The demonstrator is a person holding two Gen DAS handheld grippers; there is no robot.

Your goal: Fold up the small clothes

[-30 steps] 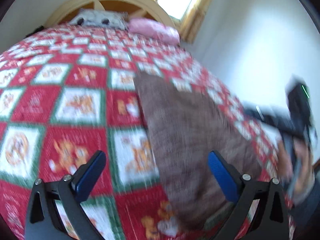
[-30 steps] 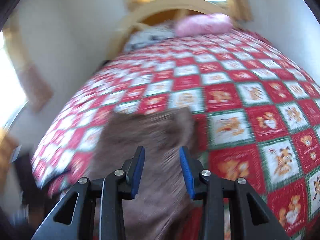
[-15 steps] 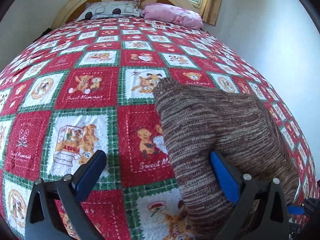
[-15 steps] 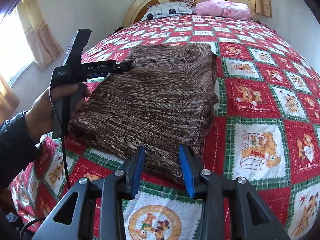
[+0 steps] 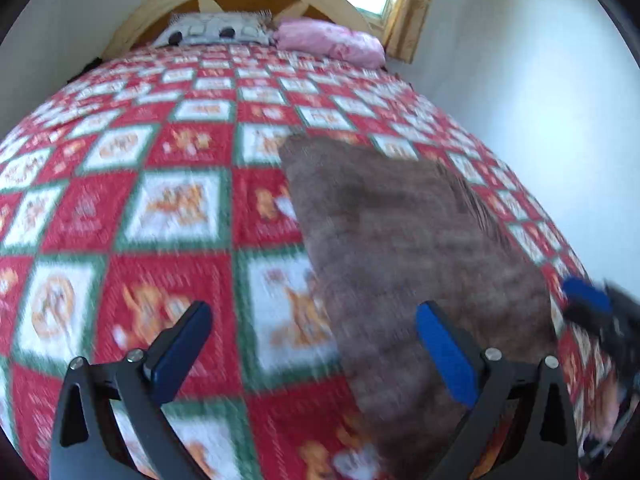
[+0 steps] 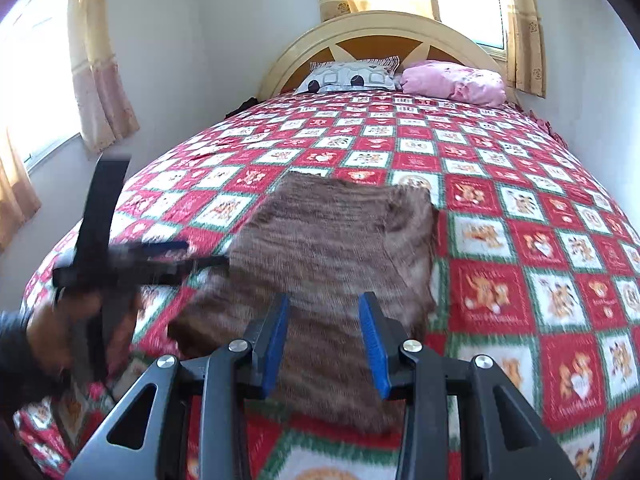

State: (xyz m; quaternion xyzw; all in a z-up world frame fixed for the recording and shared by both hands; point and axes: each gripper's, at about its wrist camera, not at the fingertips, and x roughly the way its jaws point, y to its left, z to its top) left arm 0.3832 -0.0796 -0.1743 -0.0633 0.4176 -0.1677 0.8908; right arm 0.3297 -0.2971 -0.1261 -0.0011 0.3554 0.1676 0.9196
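A brown knit garment lies folded on the red, white and green patchwork quilt. My left gripper hovers at its left near edge, open wide, with nothing between the blue pads. In the right wrist view the garment fills the middle. My right gripper hangs over its near edge with a narrow gap between the pads and no cloth pinched. A hand holds the left gripper at the garment's left side. The right gripper shows blurred at the far right of the left wrist view.
At the head of the bed lie a patterned white pillow and a pink pillow against a curved wooden headboard. Curtained windows stand behind and to the left. White walls run close along both sides of the bed.
Both grippers have shifted, and the views are blurred. The right gripper has moved in over the garment's near edge. The garment stays folded, and neither gripper's gap has changed.
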